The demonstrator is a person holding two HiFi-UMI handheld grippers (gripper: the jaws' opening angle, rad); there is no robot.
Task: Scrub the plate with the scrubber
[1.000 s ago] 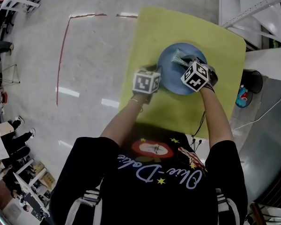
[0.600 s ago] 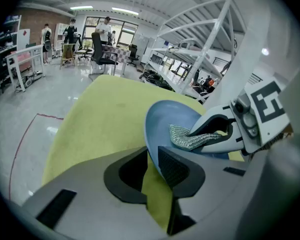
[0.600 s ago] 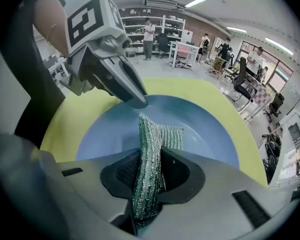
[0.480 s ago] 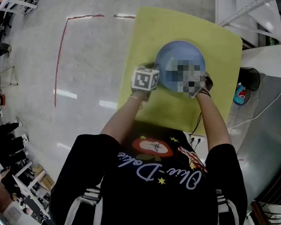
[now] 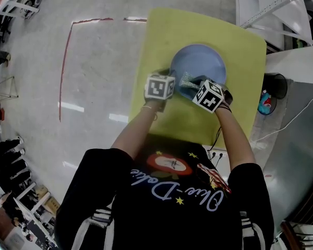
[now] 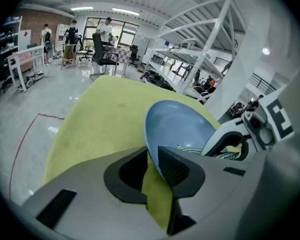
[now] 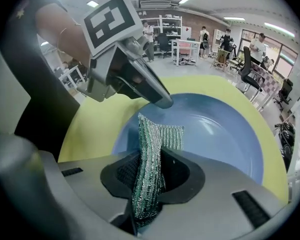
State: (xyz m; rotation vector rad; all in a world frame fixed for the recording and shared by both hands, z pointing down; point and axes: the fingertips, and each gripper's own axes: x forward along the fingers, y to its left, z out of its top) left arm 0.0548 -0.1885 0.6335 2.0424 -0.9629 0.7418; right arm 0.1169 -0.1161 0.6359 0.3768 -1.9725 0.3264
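A blue plate [image 5: 198,66] lies on the yellow table [image 5: 161,35]. My left gripper [image 5: 169,85] is shut on the plate's near left rim; in the left gripper view the plate [image 6: 182,126] stands tilted between the jaws of the left gripper [image 6: 152,166]. My right gripper [image 5: 190,82] is shut on a silvery green mesh scrubber [image 7: 150,156], whose free end rests on the plate [image 7: 220,129] near the left gripper [image 7: 160,100]. The scrubber [image 5: 187,80] shows over the plate's near edge in the head view.
White shelving frames [image 5: 281,4] stand beyond the table's far right corner. A black bin [image 5: 275,85] and a blue and red object [image 5: 265,103] sit on the floor right of the table. Red tape [image 5: 65,61] marks the grey floor at left.
The right gripper has drawn the scrubber from the plate's middle back toward its near left edge. The left gripper stays clamped on the rim.
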